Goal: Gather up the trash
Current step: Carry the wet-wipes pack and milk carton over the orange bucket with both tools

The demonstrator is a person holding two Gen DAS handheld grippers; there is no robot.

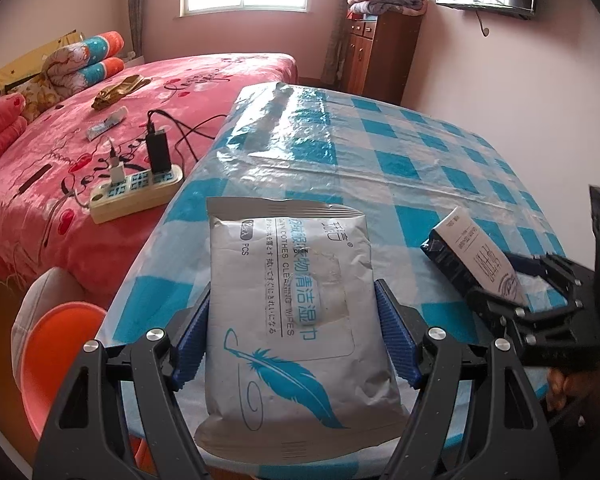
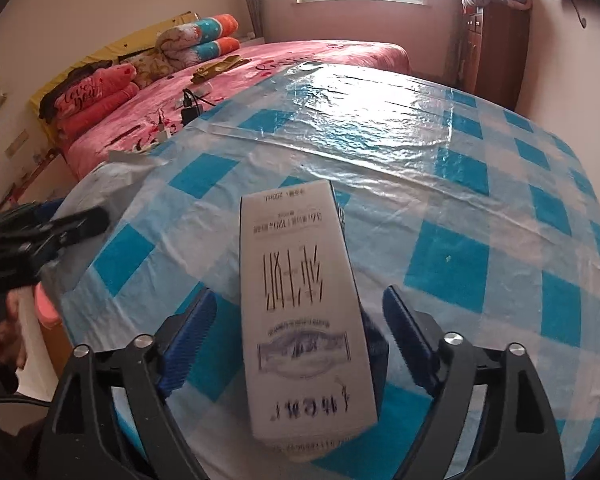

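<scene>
A grey-white wet-wipes pack (image 1: 288,280) with a blue feather print sits between the blue pads of my left gripper (image 1: 296,332). Both pads press its sides, and its lower end hangs past the table's near edge. A white and dark-blue milk carton (image 2: 300,280) lies lengthwise between the fingers of my right gripper (image 2: 300,340), with a gap showing on each side, so the jaws are open. In the left wrist view the carton (image 1: 472,248) and the right gripper (image 1: 512,280) appear at the right. The left gripper (image 2: 72,216) shows at the left edge of the right wrist view.
The table (image 1: 420,160) wears a blue-and-white check cloth under glossy clear plastic. A pink bed (image 1: 60,200) stands close on the left, with a power strip (image 1: 136,192) and cables on it. An orange stool (image 1: 56,344) is by the table's near-left corner. A brown cabinet (image 1: 380,52) stands at the back.
</scene>
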